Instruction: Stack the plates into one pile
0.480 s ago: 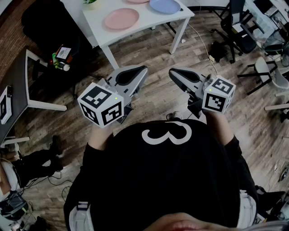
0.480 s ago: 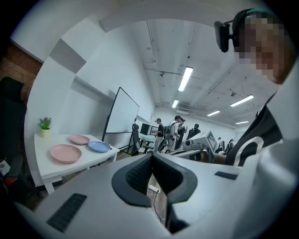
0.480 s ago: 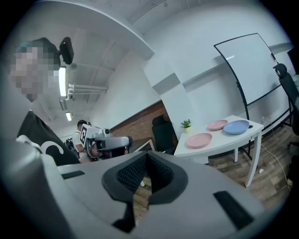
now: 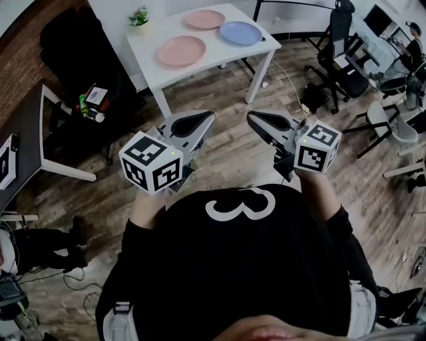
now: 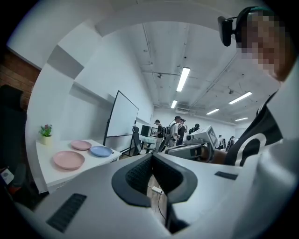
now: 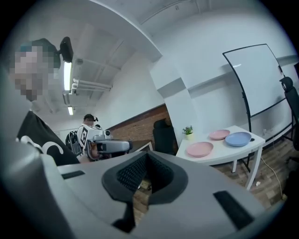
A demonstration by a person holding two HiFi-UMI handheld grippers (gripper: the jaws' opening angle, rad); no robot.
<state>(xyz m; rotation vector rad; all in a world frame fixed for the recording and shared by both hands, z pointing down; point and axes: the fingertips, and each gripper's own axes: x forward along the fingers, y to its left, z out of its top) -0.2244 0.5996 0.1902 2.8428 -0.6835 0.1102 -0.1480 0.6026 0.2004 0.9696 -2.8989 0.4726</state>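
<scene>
The left gripper (image 4: pixel 203 118) hangs over the wood floor (image 4: pixel 219 153), jaws pressed together on nothing. Ahead, on the white table (image 4: pixel 148 41), a large pink plate (image 4: pixel 181 50), a smaller pink plate (image 4: pixel 204 19) and a blue plate (image 4: pixel 240 33) lie unstacked. The right gripper (image 4: pixel 256 118) is likewise closed and empty.

Head view: on the person's head, facing steeply down. The left gripper (image 4: pixel 205 116) and right gripper (image 4: pixel 253 117) sit close beneath, and the white table (image 4: pixel 150 40) is well beyond the fingertips.

Gripper views: each rides just behind its own jaws, roughly level. The table lies left of the left fingers and right of the right fingers.

All three views share the table and the blue plate (image 4: pixel 240 33).
</scene>
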